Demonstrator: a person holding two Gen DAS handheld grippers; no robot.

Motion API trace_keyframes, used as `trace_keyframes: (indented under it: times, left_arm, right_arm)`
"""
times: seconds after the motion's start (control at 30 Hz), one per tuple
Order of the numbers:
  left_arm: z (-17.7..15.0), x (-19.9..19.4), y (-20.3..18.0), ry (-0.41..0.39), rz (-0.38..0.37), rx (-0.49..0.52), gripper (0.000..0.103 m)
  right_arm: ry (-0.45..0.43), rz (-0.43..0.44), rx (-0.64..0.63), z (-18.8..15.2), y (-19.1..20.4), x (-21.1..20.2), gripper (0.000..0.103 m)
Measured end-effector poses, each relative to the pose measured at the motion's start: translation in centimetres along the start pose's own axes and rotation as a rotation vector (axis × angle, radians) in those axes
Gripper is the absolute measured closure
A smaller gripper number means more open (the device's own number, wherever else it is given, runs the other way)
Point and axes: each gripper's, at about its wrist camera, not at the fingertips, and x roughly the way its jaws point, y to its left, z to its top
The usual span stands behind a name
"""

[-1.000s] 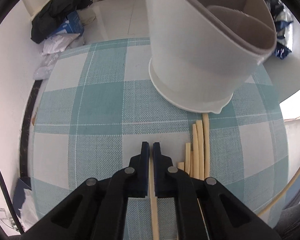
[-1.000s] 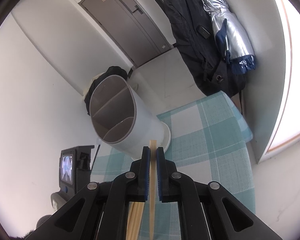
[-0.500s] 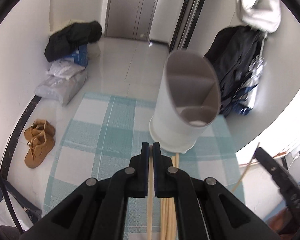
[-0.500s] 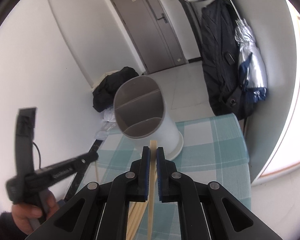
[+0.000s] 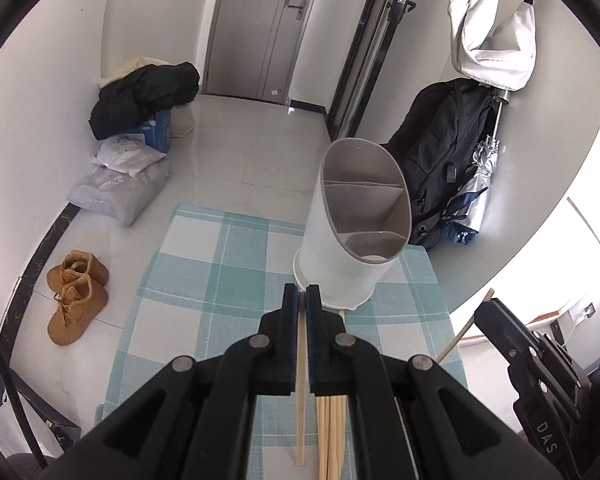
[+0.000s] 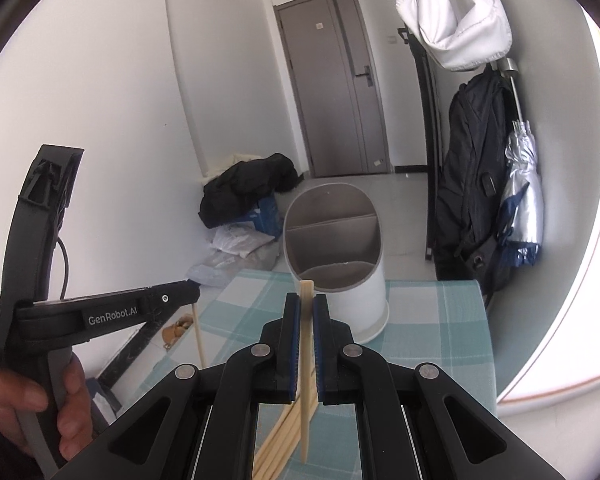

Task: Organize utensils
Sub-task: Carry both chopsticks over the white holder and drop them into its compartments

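Observation:
My left gripper [image 5: 302, 292] is shut on one pale wooden chopstick [image 5: 301, 400] that hangs down over the checked table [image 5: 220, 280]. A bundle of several chopsticks [image 5: 330, 432] lies on the cloth just right of it. The white divided utensil holder [image 5: 352, 240] stands upright beyond the fingertips. My right gripper [image 6: 307, 300] is shut on another chopstick [image 6: 305, 380], held upright in front of the holder [image 6: 332, 248]. From the right wrist view, the left gripper [image 6: 192, 293] is at the left, a hand [image 6: 60, 400] on its grip.
The teal and white table is narrow, with floor beyond its left and far edges. Brown boots [image 5: 76, 296] and a heap of bags and dark clothes [image 5: 140, 120] lie on the floor. A black backpack and a folded umbrella [image 5: 452, 168] hang at the right wall.
My left gripper has lifted off the cloth with its chopstick, away from the holder. The right gripper has rolled upright, and the left gripper has come into its view.

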Motion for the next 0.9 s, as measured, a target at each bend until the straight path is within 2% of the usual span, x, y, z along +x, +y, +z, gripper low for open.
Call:
trace_keyframes:
  times: [0.6, 0.9]
  left_arm:
    - [2.5, -0.4, -0.5, 0.028, -0.034, 0.034, 0.103]
    - [6.0, -1.8, -2.4, 0.017, -0.084, 0.075, 0.103]
  right_arm:
    - [-0.018, 0.002, 0.025, 0.9, -0.5, 0.1, 0.098]
    - [-0.051, 0.008, 0.020, 4.2, -1.5, 0.1, 0.098]
